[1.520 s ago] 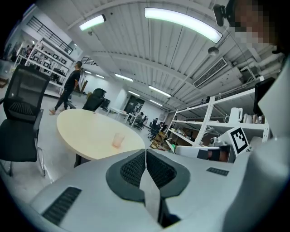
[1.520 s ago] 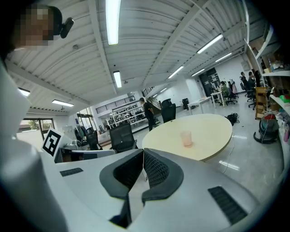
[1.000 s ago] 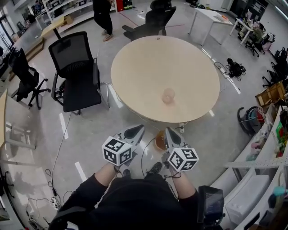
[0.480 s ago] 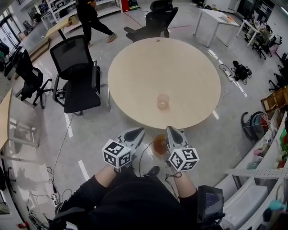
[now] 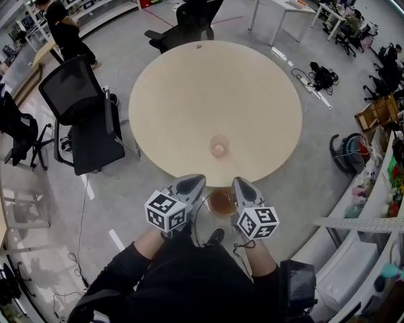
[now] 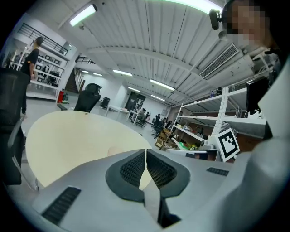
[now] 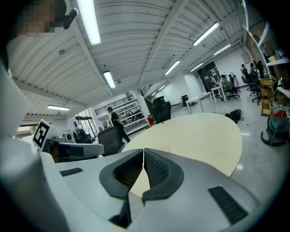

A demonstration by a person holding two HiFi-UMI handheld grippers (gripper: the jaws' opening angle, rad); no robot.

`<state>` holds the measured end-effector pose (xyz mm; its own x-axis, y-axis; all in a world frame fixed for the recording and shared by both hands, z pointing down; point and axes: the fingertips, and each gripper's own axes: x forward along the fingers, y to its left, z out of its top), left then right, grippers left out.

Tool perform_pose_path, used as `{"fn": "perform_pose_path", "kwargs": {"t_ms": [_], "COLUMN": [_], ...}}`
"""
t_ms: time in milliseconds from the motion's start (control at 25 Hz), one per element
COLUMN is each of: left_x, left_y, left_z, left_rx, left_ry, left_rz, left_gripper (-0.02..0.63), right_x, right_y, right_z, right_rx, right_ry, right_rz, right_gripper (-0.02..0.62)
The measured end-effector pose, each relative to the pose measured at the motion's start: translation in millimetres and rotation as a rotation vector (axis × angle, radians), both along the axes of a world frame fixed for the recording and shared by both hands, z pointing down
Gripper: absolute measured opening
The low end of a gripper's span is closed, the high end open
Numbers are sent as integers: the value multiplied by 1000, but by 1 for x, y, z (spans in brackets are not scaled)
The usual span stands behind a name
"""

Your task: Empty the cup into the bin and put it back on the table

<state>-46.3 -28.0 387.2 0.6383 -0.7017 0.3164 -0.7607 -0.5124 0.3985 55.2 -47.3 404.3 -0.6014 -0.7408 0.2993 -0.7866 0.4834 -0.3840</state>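
Note:
A clear plastic cup [image 5: 219, 146] with something orange in it stands upright on the round beige table [image 5: 189, 94], near the table's front edge. In the left gripper view the cup [image 6: 115, 151] is a faint shape just left of the jaws. A brown round bin [image 5: 222, 203] sits on the floor below that edge, between my two grippers. My left gripper [image 5: 195, 181] [image 6: 145, 152] is shut and empty, short of the table's edge. My right gripper [image 5: 238, 183] [image 7: 143, 152] is also shut with nothing in it. Both point at the table, well short of the cup.
A black office chair [image 5: 85, 120] stands left of the table and another [image 5: 189, 19] behind it. A person [image 5: 63, 31] walks at the far left. Cables [image 5: 82, 208] lie on the floor. Shelving and clutter [image 5: 379, 189] line the right side.
Both grippers and the view have come forward to the table's front edge, so the cup is nearer. The jaws stayed shut. The person at the back walked left.

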Motion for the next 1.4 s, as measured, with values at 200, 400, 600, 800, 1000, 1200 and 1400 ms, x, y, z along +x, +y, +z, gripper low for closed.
{"fn": "perform_pose_path", "kwargs": {"t_ms": [200,400,600,800,1000,1200,1400], "left_x": [-23,-41,-35,-16,-18,-11,-5], "left_y": [-57,-105,-140,-160,-174,-188,-188], "left_z": [24,47,82,126,172,195,214], "left_rx": [12,134,100,77,85,92,163], "left_ry": [-3,-118,-156,-300,-486,-546,-680], "left_rz": [135,314,421,543,684,821,950], "left_gripper": [23,23,49,171,211,221,221], "right_x": [-24,-38,-25,-19,-32,-47,-50], "right_y": [-41,-80,-102,-124,-147,-157,-159], "right_z": [30,69,100,130,156,177,196], "right_rx": [-51,-107,-144,-156,-86,-57,-30], "right_ry": [76,186,229,291,455,526,649], "right_rz": [54,94,81,-58,-292,-431,-537], "right_gripper": [17,18,84,169,187,215,221]}}
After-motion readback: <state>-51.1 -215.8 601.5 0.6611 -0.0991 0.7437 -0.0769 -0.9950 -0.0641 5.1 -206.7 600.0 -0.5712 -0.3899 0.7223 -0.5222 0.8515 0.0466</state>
